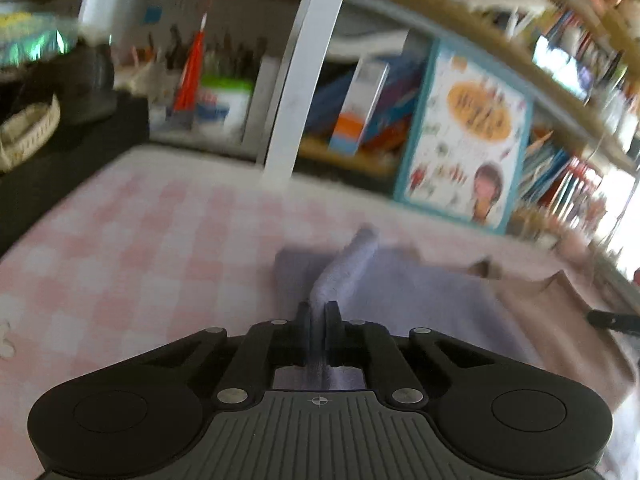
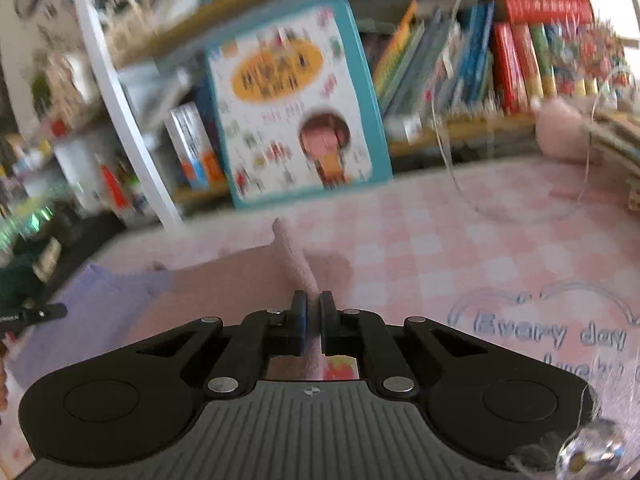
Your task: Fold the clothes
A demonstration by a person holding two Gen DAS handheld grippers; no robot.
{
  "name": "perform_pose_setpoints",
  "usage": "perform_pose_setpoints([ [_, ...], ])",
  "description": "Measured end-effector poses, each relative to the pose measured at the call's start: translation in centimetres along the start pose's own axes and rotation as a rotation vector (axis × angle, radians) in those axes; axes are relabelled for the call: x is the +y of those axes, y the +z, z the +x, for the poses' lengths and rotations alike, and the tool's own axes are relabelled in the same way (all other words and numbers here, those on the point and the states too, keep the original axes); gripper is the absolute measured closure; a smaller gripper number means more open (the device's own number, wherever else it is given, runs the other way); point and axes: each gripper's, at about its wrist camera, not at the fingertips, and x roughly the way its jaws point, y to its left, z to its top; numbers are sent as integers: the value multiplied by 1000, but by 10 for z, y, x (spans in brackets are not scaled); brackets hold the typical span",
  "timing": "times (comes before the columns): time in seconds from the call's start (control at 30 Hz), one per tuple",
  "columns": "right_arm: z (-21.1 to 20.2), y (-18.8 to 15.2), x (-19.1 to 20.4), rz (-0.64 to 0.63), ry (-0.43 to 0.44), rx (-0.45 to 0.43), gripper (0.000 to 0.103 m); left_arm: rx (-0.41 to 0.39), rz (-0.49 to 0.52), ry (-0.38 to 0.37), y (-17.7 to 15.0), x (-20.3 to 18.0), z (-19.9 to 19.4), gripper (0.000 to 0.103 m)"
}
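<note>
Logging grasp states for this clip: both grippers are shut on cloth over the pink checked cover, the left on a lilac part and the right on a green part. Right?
One slip: the right gripper pinches a pink part of the cloth, not green, as the right wrist view shows. The left gripper is indeed shut on the lilac part, over the pink checked cover.

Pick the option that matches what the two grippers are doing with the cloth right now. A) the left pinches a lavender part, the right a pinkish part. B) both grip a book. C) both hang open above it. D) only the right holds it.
A: the left gripper is closed on a lavender fold and the right gripper on a pinkish fold.
</note>
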Motion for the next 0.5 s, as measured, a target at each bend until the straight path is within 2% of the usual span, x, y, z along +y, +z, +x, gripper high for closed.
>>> perform_pose_setpoints([
  [0.03, 3, -1, -4, 25, 9, 13, 95, -12, -6, -6, -1, 2, -2, 91],
  [0.1, 0, -3, -13, 83, 34, 5, 87, -17, -50, -34, -2, 8, -7, 71],
  [0.13, -2, -3, -17, 110, 48, 8, 71, -19, -75, -53, -3, 12, -10, 41],
  [0.17, -4, -4, -21, 136, 61, 12, 58, -23, -103, -77, -4, 16, -12, 23],
  [0.27, -5, -6, -26, 161, 103, 54, 58, -23, -144, -142, -8, 24, -14, 24],
  [0.3, -3, -7, -27, 166, 107, 75, 58, -13, -143, -135, -9, 23, -13, 24],
  [0.33, -4, -9, -27, 166, 111, 70, 59, -3, -143, -129, -9, 22, -11, 32],
  [0.37, -4, -10, -27, 166, 125, 77, 66, 8, -143, -122, -9, 21, -10, 52],
  [0.4, -2, -10, -27, 180, 141, 93, 73, 18, -142, -115, -10, 19, -8, 61],
  [0.43, 0, -12, -27, 206, 171, 109, 80, 27, -145, -111, -10, 19, -7, 68],
  [0.5, 0, -14, -24, 212, 171, 101, 81, 32, -171, -118, -11, 21, -7, 68],
])
